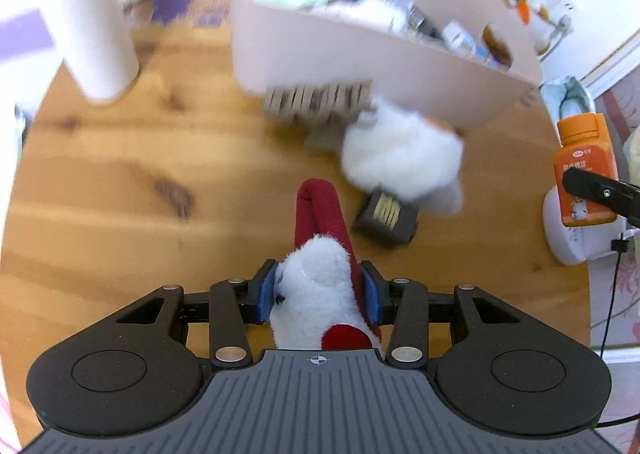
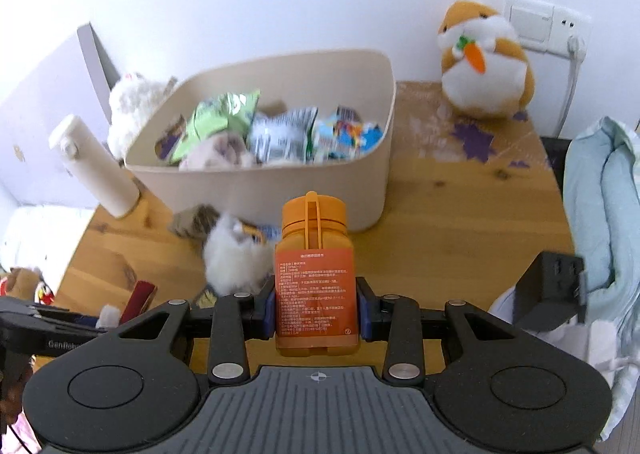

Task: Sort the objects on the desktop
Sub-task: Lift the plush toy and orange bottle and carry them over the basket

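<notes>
Beige plastic bin [image 2: 360, 182] is already part-filled with packets. Left gripper [image 1: 320, 290] is clamped on white-and-red plush toy [image 1: 316, 294]; right gripper [image 2: 316, 310] on orange plastic bottle [image 2: 314, 266], both held above the desk [image 2: 460, 214]. Fluffy white plush [image 2: 232, 258] is left beside bin

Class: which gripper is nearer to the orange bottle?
Right. The right gripper is shut on the orange bottle, pads on its sides. The left gripper holds a white plush toy, apart from the bottle.

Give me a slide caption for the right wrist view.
Right gripper clamps an orange bottle before a beige bin of snack packets.
</notes>
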Motion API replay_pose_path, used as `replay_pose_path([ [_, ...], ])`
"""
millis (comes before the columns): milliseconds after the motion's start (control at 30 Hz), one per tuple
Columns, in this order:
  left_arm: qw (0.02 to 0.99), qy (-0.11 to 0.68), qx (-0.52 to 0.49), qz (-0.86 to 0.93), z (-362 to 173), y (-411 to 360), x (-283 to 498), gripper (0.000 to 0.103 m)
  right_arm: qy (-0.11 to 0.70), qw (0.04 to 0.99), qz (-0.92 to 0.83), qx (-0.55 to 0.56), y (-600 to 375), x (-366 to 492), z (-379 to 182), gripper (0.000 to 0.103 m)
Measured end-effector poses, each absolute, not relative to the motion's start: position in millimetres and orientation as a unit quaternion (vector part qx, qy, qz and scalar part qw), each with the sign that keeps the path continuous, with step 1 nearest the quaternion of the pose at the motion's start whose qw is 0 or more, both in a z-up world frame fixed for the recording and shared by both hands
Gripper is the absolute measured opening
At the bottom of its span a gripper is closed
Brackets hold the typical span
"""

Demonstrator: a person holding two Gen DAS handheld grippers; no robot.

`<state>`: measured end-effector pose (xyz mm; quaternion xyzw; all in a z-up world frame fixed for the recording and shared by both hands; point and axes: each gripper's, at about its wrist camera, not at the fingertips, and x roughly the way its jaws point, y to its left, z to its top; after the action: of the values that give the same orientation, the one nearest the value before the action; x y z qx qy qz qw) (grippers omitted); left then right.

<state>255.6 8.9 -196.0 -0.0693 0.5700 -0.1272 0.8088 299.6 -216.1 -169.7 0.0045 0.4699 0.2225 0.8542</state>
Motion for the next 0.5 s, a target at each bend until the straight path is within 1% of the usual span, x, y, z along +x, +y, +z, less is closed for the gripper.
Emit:
replay_pose_path([
  [133, 0.829, 0.541, -0.043, -0.138, -177, 7, 275, 0.044, 0.446, 0.867, 0.22, -0.024, -214, 307, -153, 0.036],
  [233, 0.839, 0.525, -0.049, -0.137, -163, 9, 292, 0.044, 0.436, 0.873, 0.219, -0.008, -220, 317, -138, 0.036],
  [500, 0.868, 0.474, -0.038, -0.14, -117, 8, 343, 0.044, 0.397, 0.892, 0.217, -0.007, -216, 360, -98, 0.036],
])
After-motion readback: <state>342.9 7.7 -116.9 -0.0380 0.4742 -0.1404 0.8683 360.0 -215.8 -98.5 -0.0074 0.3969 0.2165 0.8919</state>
